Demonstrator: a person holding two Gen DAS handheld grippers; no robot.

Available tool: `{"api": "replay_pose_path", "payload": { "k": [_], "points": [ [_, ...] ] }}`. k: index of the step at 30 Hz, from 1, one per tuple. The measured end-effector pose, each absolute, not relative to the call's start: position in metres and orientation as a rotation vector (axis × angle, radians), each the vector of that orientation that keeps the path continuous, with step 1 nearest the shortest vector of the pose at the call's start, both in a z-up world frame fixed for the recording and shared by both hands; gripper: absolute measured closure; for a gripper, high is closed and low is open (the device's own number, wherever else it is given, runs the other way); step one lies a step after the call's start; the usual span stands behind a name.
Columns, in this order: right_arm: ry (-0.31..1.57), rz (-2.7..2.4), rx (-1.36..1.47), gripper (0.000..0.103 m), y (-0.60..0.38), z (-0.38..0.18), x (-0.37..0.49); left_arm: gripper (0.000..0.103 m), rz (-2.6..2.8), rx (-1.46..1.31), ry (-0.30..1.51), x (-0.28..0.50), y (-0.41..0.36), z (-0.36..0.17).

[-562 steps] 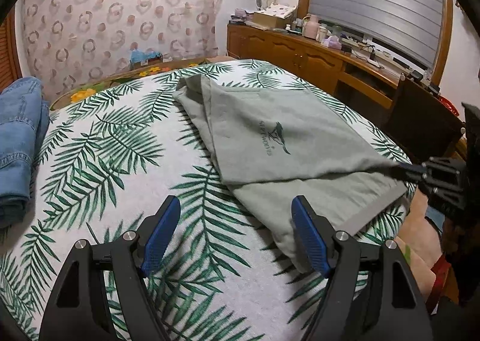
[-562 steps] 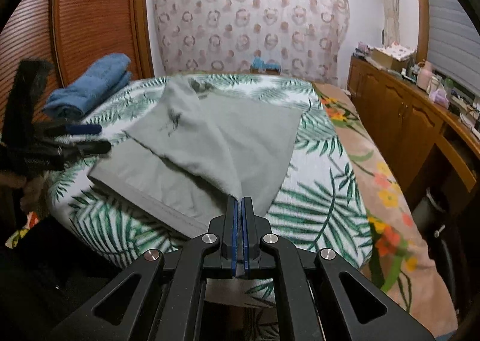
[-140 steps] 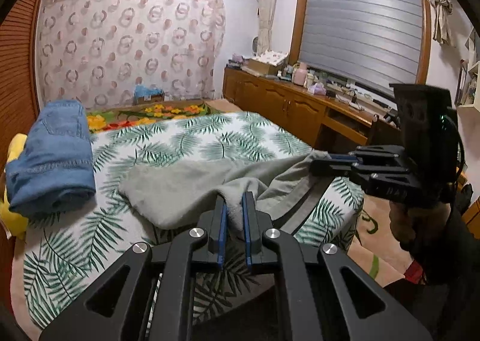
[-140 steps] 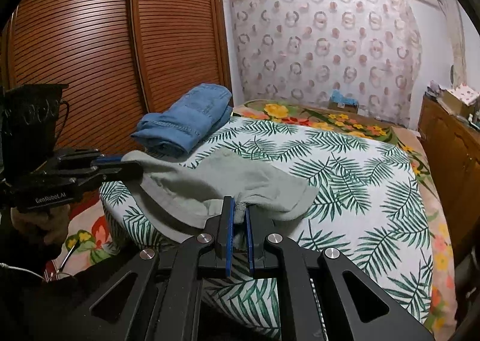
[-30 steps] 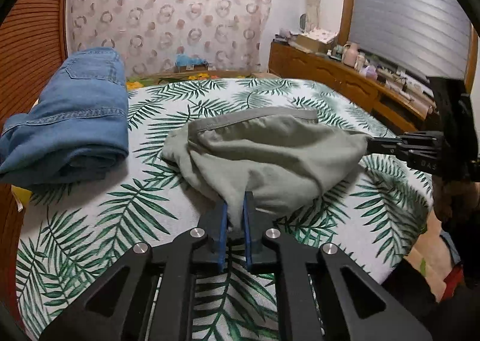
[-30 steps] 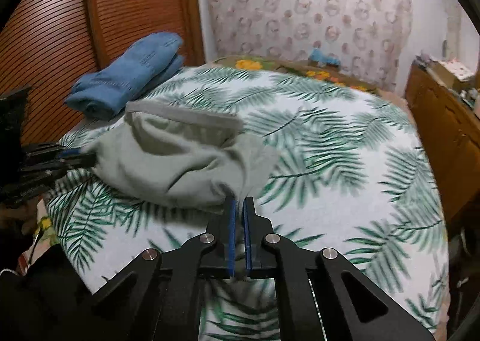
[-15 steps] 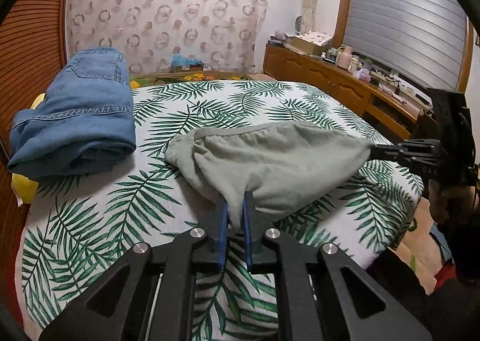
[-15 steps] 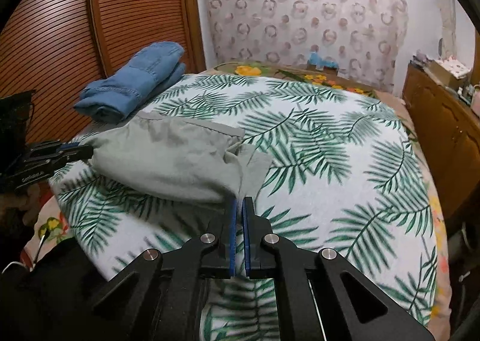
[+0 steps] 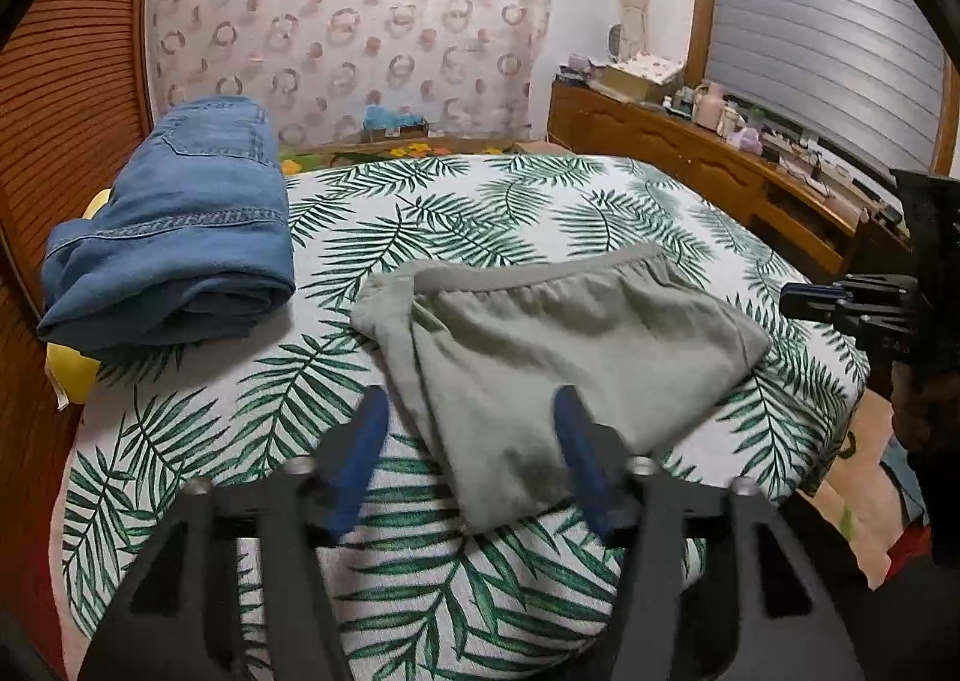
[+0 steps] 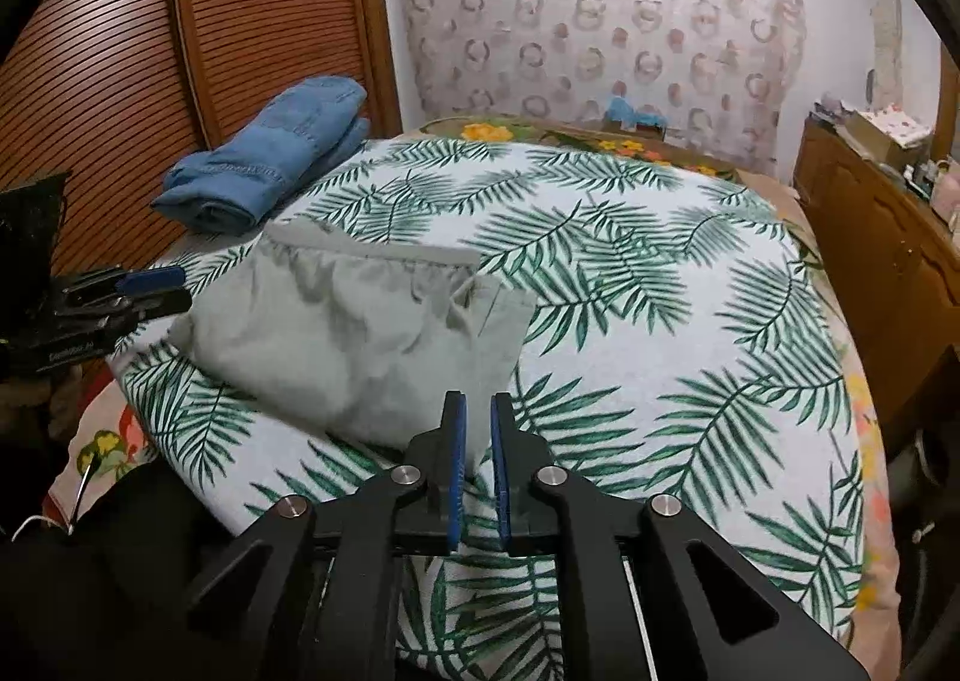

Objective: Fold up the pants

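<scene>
Left-wrist view: folded grey-green pants (image 9: 564, 357) lie flat on a bed (image 9: 480, 201) covered with a white spread printed in green palm fronds, their elastic waistband on the far side. The left gripper (image 9: 471, 453) hovers at the near edge of the bundle, its blue-padded jaws spread wide on either side of the nearest corner and gripping nothing. At the right edge of that view the right gripper (image 9: 810, 294) points at the pants from just beside their far corner.

Right-wrist view: the right gripper (image 10: 474, 459) sits at the near corner of the pants (image 10: 354, 333), jaws parted by a narrow gap with a little cloth showing between the pads; whether they touch it cannot be told. The left gripper (image 10: 150, 291) enters from the left, close to the opposite corner.

A stack of folded blue jeans (image 9: 174, 237) rests on the bed near a slatted wooden wardrobe door (image 10: 180, 51), well apart from the pants. A ring-patterned curtain (image 9: 348, 21) hangs behind the bed, and a wooden sideboard (image 9: 690, 153) crowded with small boxes and bottles runs beneath a shuttered window (image 9: 822, 33).
</scene>
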State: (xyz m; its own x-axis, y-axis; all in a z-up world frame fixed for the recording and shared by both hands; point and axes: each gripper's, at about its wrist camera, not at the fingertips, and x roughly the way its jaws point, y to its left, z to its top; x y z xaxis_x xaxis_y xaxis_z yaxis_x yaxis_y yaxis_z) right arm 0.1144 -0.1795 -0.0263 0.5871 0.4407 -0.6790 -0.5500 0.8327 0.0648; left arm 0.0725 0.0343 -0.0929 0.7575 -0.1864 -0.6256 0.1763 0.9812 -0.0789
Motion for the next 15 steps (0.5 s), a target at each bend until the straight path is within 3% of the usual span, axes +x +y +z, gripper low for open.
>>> {"api": "replay_pose_path", "payload": {
  "k": [4,15],
  "points": [
    [0.744,0.565,-0.174,0.066,-0.17,-0.028,0.126,0.036,-0.184,-0.031,0.687,0.082,0.038,-0.094],
    [0.774,0.579,-0.209,0.061,-0.12,-0.046,0.174,0.036,-0.178,-0.048,0.705,0.118,0.04,-0.094]
  ]
}}
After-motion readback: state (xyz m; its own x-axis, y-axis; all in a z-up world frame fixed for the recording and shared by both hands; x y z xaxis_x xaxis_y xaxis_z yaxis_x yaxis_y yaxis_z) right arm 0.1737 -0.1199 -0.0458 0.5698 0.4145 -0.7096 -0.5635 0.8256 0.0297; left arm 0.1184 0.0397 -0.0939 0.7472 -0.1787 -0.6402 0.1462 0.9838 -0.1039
